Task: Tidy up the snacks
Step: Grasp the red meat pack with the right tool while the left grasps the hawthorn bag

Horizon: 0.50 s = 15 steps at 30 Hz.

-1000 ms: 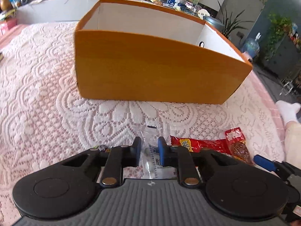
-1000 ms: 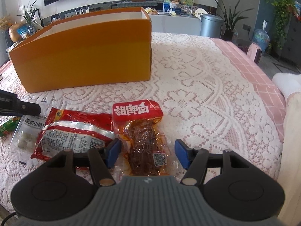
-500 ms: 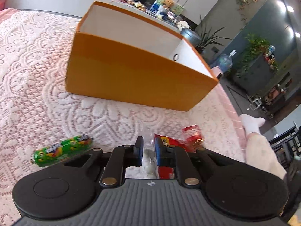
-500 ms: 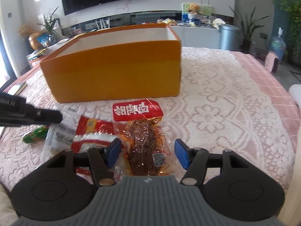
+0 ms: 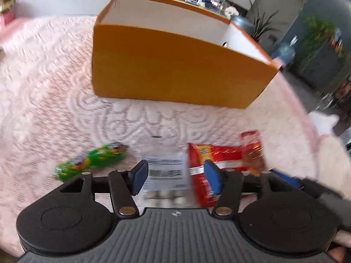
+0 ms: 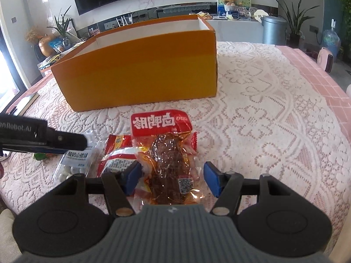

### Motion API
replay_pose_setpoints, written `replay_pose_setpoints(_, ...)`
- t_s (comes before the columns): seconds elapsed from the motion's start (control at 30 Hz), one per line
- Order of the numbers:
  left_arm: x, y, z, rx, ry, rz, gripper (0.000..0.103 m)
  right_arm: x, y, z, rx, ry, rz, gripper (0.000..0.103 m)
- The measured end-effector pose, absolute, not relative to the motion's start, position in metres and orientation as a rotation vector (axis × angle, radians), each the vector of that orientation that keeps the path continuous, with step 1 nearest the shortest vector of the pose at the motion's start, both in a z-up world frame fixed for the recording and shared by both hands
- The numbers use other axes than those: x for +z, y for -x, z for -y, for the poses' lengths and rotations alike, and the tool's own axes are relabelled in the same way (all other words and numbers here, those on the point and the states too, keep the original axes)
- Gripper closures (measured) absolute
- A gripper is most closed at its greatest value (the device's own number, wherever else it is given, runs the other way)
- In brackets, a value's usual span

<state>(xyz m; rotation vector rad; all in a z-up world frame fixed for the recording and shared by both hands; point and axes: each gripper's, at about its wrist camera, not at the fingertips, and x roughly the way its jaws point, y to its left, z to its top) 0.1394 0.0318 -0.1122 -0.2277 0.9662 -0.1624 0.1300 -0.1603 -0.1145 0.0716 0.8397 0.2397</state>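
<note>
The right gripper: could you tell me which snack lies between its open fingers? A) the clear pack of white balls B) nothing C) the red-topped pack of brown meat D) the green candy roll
C: the right gripper is open astride the red-topped meat pack, not clamped.

Readable: "enRobot.AI", cut off at the frame edge, on the left gripper (image 6: 43,141); "酸奶山楂球" on the clear candy bag (image 6: 76,157); large white characters, upside down, on the red-topped meat packet (image 6: 161,121)
</note>
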Motion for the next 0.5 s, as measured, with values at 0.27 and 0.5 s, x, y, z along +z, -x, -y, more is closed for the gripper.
replay_pose_setpoints(0.27,-0.125,-0.135,-0.013,-0.132,0.023,-1.031,0.013,-0.114,-0.128,0.161,0.252,-0.074,-0.844,0.042)
replay_pose_setpoints(0.5,-0.135,-0.135,-0.014,-0.105,0.002,-1.039,0.012,-0.115,-0.130,0.161,0.260,-0.075,-0.846,0.042)
